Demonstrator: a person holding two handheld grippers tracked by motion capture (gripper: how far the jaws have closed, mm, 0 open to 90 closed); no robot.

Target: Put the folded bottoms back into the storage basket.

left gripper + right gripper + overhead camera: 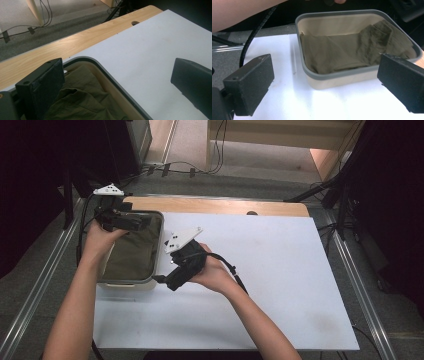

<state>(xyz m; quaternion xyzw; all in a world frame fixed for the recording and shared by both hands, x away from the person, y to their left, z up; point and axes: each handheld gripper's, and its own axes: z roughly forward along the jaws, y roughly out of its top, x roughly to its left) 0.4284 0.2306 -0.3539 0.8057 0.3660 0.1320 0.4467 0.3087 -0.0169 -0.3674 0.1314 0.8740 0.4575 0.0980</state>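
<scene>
Cloth (342, 53): olive-green, crumpled, lying inside the bin, ahead of my right fingers and under my left ones.
Bin (157, 251): beige tub with a grey rim, standing at the left edge of the white tabletop (280, 280); the cloth covers most of its floor.
Left gripper (131, 221): I hold it over the far end of the bin, pointing across it toward the right.
Left fingers (45, 85): spread wide apart with nothing between them; in the left gripper view one sits just above the cloth inside the rim, the other hangs over bare tabletop beyond the bin's corner.
Right gripper (162, 280): I hold it just outside the bin's right wall, near its front corner, pointing toward the bin.
Right fingers (252, 82): spread wide apart, gripping nothing; in the right gripper view the bin sits between them and a little beyond, with white tabletop directly beneath.
Contact: neither pair of fingers pinches the cloth; whether the left one brushes it, I cannot tell.
Wooden strip (75, 42): bare edge past the white sheet, beyond my left fingers.
</scene>
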